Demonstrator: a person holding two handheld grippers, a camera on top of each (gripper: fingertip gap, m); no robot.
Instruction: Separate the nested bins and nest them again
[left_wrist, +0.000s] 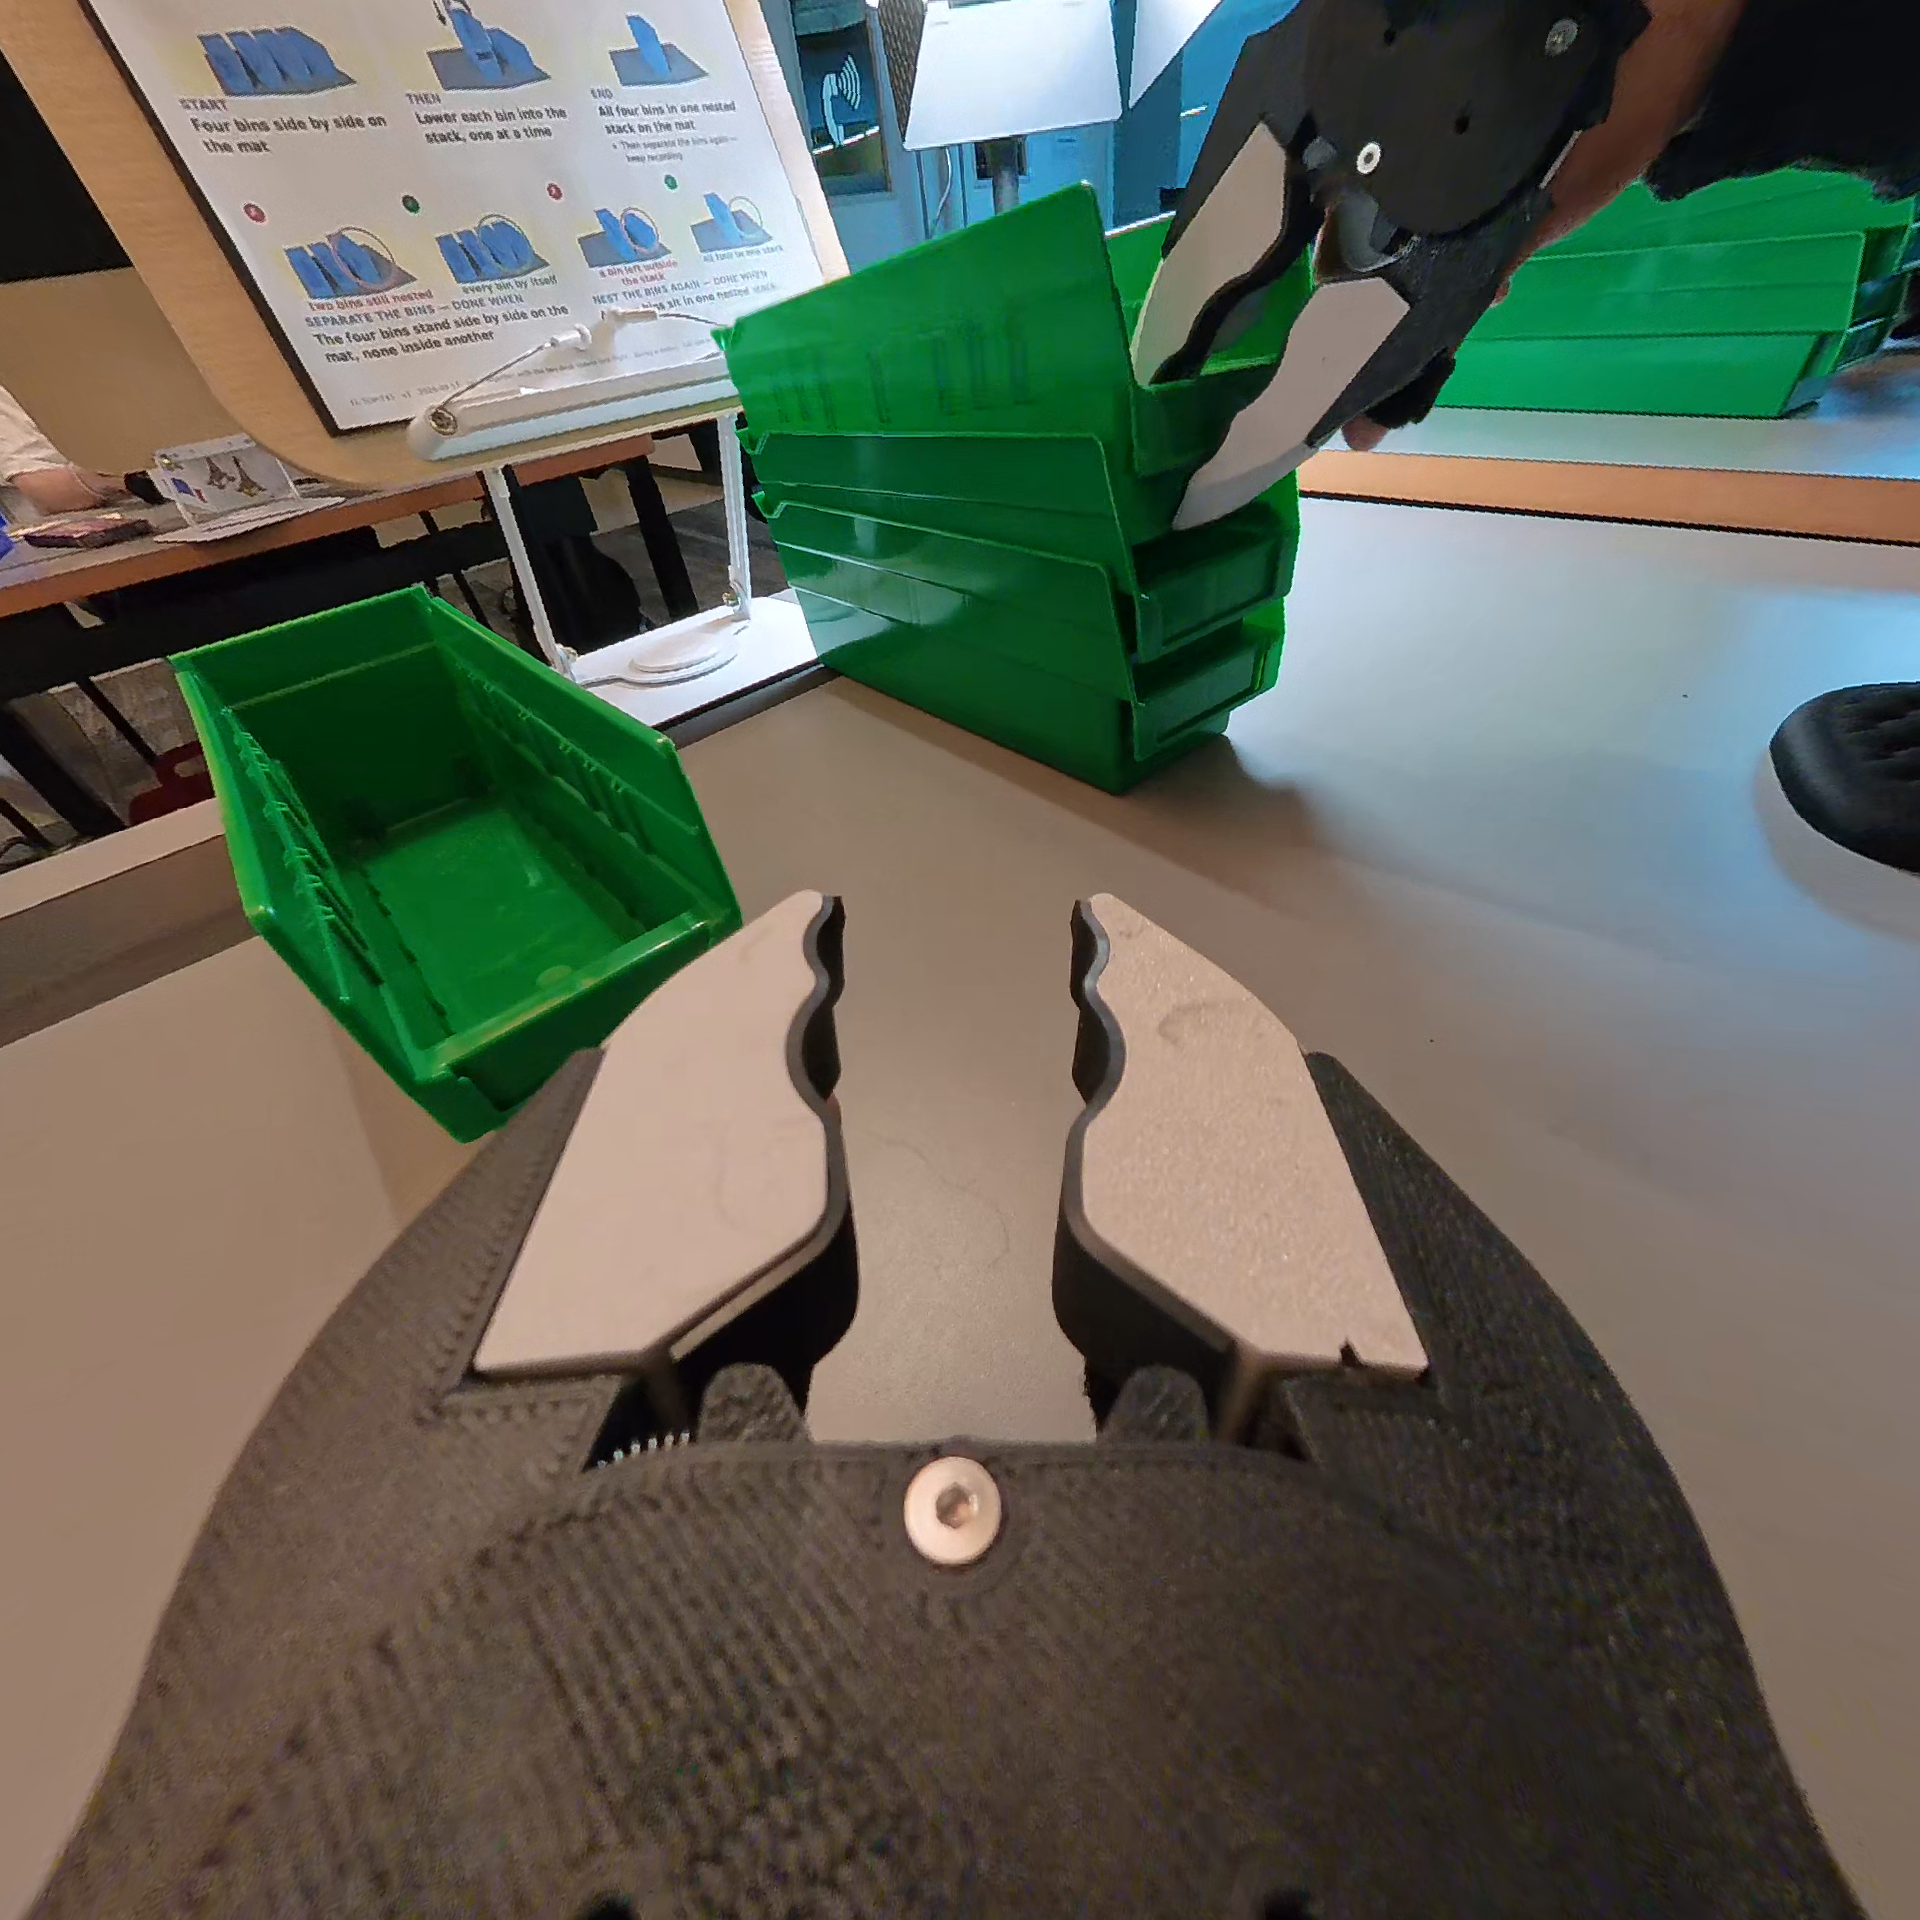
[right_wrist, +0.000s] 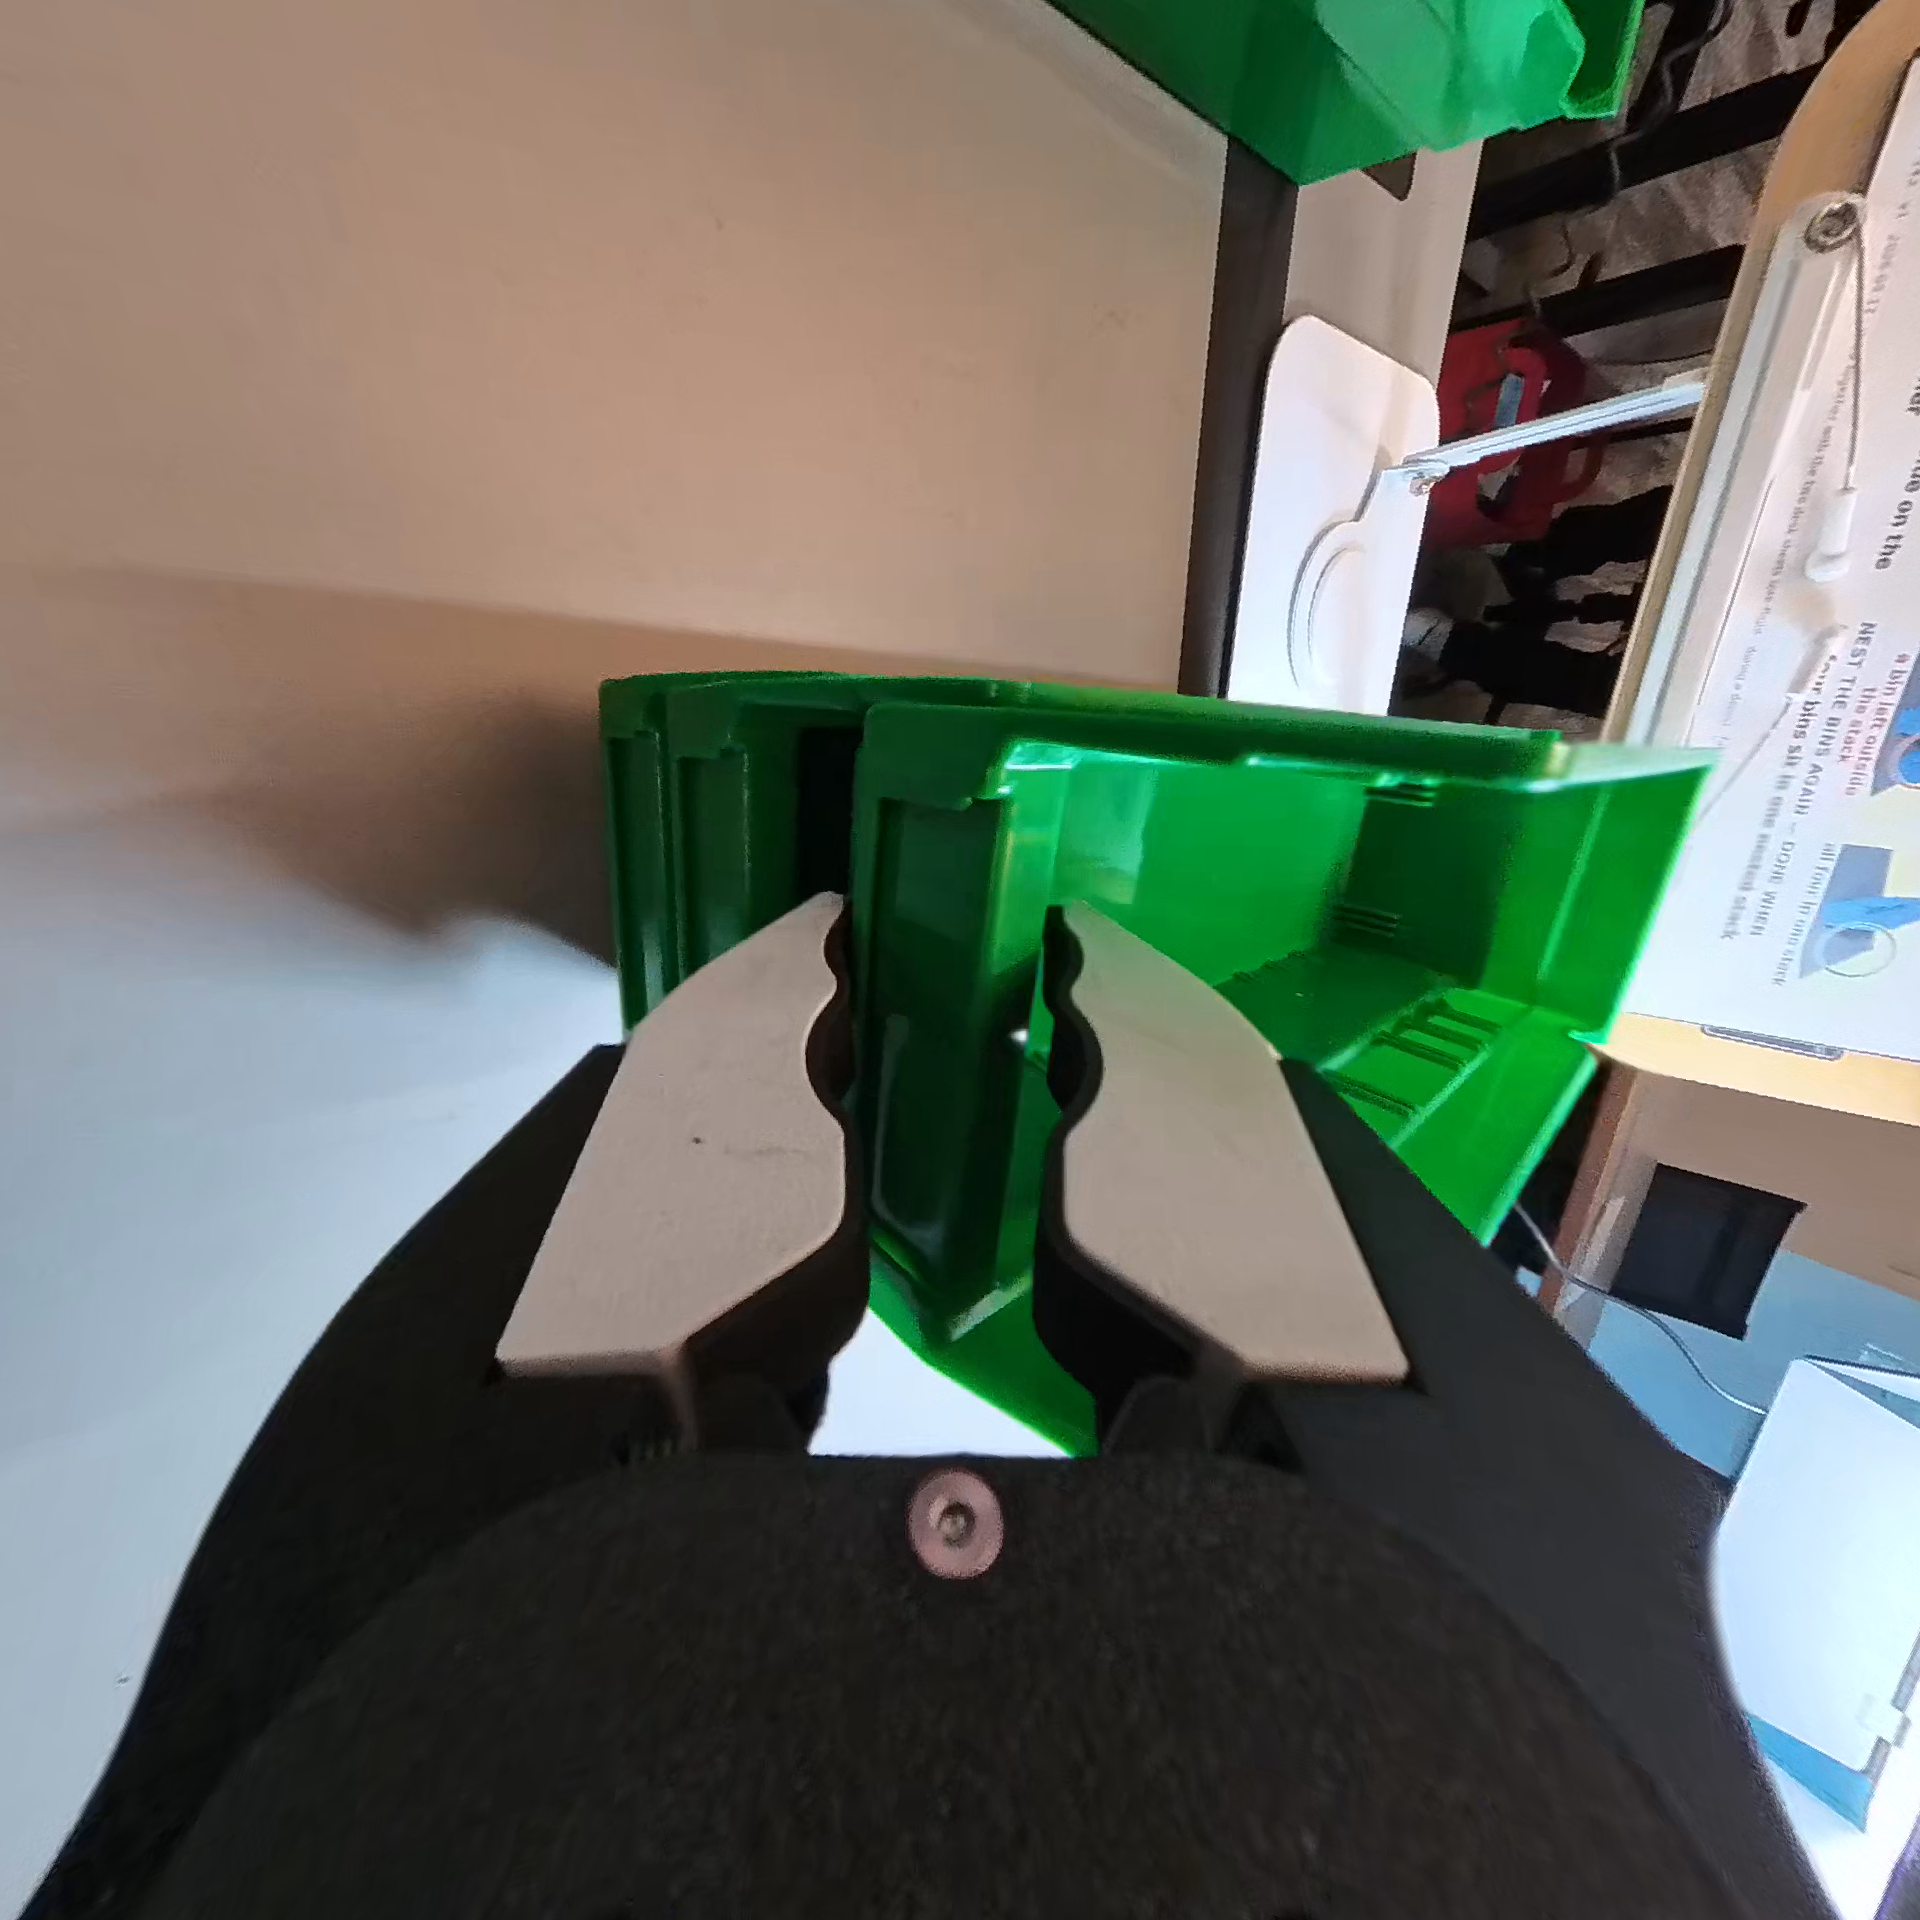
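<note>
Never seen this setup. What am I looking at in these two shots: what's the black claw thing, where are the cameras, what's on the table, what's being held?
No robot here: a person holds a two-finger gripper in each hand, and each gripper carries a wide-angle camera looking along its fingers.

The left wrist view shows the left gripper open and empty above the grey table. On the table lie one single green bin by itself and a stack of nested green bins.

The right gripper also appears farther off in that view, reaching the stack from above. The right wrist view, rolled sideways, shows it close up: the right gripper straddles the front wall of the top bin, which is tilted up out of the stack. Whether it is fully clamped is hard to tell.
</note>
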